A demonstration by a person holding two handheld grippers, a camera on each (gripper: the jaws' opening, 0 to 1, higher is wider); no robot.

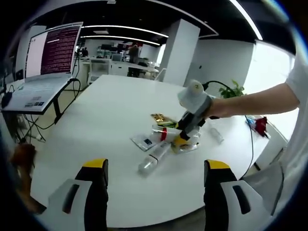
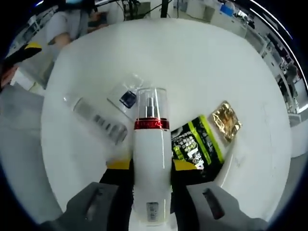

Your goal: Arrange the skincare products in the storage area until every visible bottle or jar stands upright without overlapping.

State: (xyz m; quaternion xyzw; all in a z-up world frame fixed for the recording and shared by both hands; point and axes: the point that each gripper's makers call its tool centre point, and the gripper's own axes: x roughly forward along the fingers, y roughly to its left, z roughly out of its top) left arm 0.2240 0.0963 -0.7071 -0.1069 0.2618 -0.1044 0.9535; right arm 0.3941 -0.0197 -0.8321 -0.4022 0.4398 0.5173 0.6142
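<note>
The right gripper (image 2: 150, 166) is clamped on the white, red-banded pump bottle (image 2: 151, 159); the rigid, smooth body suits mid-body grasping. The left gripper (image 1: 155, 180) stands apart, empty.

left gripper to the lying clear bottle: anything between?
Bare table between the left gripper and the clear bottle, per the left gripper view.

I worked at a broad white table (image 1: 115, 106) in an open office. A laptop (image 1: 45, 62) stood on a stand to my left. Behind it rose a white pillar (image 1: 179, 48), desks, and long ceiling light strips (image 1: 120, 28).
</note>
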